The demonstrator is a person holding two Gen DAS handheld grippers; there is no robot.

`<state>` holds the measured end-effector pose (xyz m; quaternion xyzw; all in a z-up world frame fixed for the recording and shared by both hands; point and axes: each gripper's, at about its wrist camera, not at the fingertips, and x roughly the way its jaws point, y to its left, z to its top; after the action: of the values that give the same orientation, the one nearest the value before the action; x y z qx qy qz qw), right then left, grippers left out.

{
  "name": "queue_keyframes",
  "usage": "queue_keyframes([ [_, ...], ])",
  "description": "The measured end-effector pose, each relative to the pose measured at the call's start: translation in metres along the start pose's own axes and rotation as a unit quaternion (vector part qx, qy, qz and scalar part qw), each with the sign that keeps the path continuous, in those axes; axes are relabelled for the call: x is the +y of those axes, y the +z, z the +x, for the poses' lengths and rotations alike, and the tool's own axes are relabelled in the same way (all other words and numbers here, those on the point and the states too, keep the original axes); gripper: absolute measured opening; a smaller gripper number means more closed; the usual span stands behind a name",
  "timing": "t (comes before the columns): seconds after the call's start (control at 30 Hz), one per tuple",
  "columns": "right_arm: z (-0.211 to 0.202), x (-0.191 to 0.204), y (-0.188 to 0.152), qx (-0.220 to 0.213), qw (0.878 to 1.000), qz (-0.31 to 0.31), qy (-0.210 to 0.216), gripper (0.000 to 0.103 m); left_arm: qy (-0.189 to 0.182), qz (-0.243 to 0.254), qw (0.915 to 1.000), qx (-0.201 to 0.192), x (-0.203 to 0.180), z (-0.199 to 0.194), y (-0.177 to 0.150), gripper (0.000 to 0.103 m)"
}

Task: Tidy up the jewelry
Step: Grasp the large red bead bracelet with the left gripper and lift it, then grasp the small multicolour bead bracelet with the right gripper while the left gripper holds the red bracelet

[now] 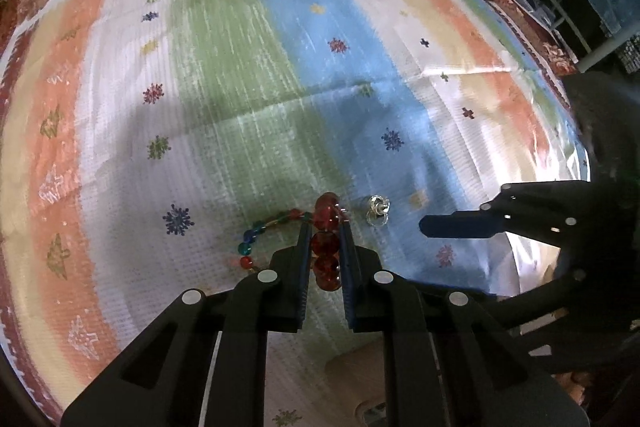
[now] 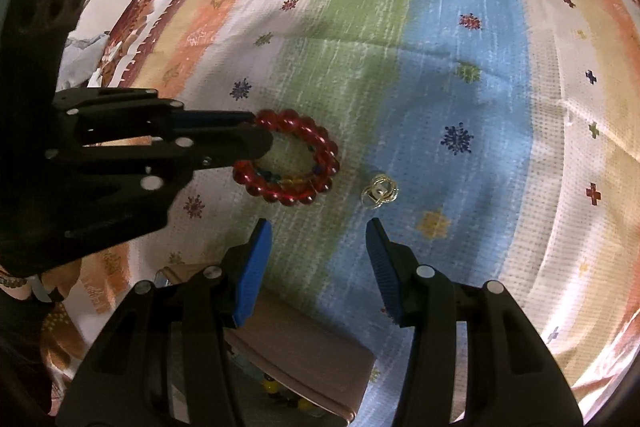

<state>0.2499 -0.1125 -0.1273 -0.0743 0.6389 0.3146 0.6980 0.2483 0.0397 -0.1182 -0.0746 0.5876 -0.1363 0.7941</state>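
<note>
A bracelet of large red beads [image 1: 325, 243] is clamped between the blue pads of my left gripper [image 1: 325, 227], which is shut on it. In the right wrist view the same red bracelet [image 2: 320, 151] hangs as a ring just above the cloth, held at its left side by the left gripper [image 2: 256, 131]. A thinner strand of small coloured beads [image 1: 256, 231] trails beside it. A small silver earring [image 1: 378, 213] lies on the blue stripe, seen too as the earring [image 2: 379, 191]. My right gripper [image 2: 318, 231] stands open just short of the earring, with nothing between its fingers.
A striped tablecloth [image 1: 240, 75] with small star prints covers the table. A tan box [image 2: 304, 359] with yellow beads showing inside sits at the near edge under my right gripper. The table's right edge [image 1: 576, 131] drops off to a dark floor.
</note>
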Motion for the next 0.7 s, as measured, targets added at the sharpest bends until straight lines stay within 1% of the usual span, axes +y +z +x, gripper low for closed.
queue_keyframes([
  [0.17,-0.001,-0.001,0.001,-0.002,1.000,0.001,-0.004,0.050,-0.004,0.000,0.9999,-0.010,-0.010,-0.003,0.007,0.013],
  [0.27,-0.001,-0.002,0.000,-0.002,1.000,-0.002,-0.015,0.050,-0.007,-0.002,0.9998,-0.021,-0.009,-0.013,0.007,0.013],
  [0.33,0.000,0.001,0.002,-0.001,1.000,-0.008,-0.018,0.051,-0.013,-0.012,0.9994,-0.030,-0.007,-0.020,0.008,0.013],
  [0.37,0.002,0.003,0.005,-0.001,1.000,-0.016,-0.020,0.052,-0.016,-0.014,0.9993,-0.033,-0.006,-0.022,0.009,0.013],
  [0.43,0.003,0.006,0.012,-0.003,1.000,-0.021,-0.022,0.057,-0.018,-0.017,0.9988,-0.041,-0.004,-0.028,0.010,0.013],
  [0.53,0.007,0.010,0.017,0.000,0.999,-0.028,-0.024,0.057,-0.022,-0.024,0.9981,-0.052,0.000,-0.036,0.011,0.013],
  [0.7,0.019,0.014,0.021,0.010,0.999,-0.034,-0.029,0.057,-0.006,-0.031,0.9971,-0.069,0.007,-0.049,0.012,0.013],
])
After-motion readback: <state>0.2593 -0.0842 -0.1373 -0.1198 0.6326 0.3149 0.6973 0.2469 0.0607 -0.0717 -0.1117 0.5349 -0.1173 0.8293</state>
